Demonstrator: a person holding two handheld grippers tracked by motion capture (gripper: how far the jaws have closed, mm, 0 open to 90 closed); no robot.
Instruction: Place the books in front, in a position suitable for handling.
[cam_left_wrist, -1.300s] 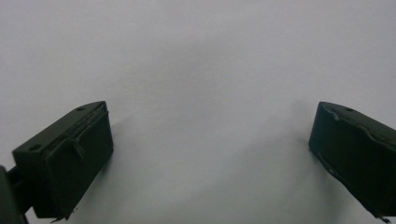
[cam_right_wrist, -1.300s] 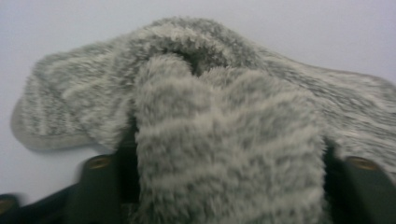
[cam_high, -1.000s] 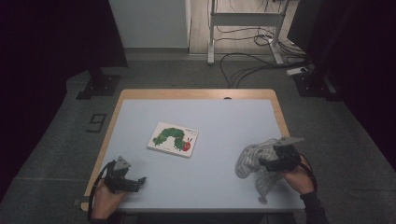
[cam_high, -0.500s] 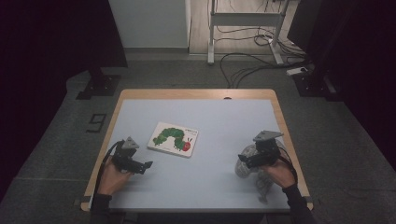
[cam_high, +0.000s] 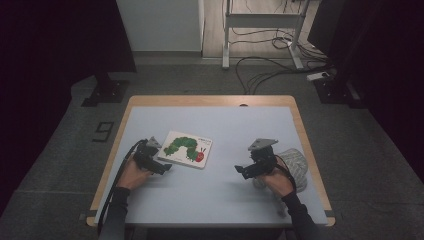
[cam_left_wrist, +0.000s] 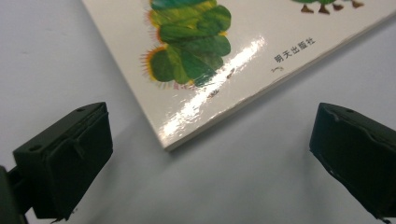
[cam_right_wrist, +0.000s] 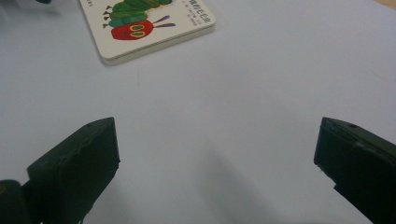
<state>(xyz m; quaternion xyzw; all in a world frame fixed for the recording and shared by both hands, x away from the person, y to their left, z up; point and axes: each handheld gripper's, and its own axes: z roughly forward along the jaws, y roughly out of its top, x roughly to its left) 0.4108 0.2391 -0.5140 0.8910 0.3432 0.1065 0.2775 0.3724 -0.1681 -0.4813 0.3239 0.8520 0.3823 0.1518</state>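
- 2 grippers work over a pale blue table (cam_high: 220, 130), 1 in each of the person's hands, with a board book (cam_high: 186, 149) between them.
- The board book lies flat on the table, left of centre, its cover showing a green caterpillar with a red head.
- The left gripper (cam_high: 161, 166) sits at about 7 o'clock from the book, just beside its near left corner.
- In the left gripper view, that corner of the book (cam_left_wrist: 196, 65) lies ahead at 12 o'clock, between the lines of the 2 black jaws but beyond their tips, not touching either.
- The left gripper's jaws stand wide apart, released, with bare table between them.
- The right gripper (cam_high: 243, 171) sits at about 4 o'clock from the book, near it but apart, pointing left toward it.
- In the right gripper view, the book (cam_right_wrist: 149, 28) lies at about 11 o'clock, well ahead of the jaws.
- The right gripper's jaws have just been opening and now stand fully spread, with nothing between them.
- A grey cloth (cam_high: 295, 165) lies crumpled on the table at 3 o'clock from the right hand (cam_high: 277, 181), just behind the gripper.
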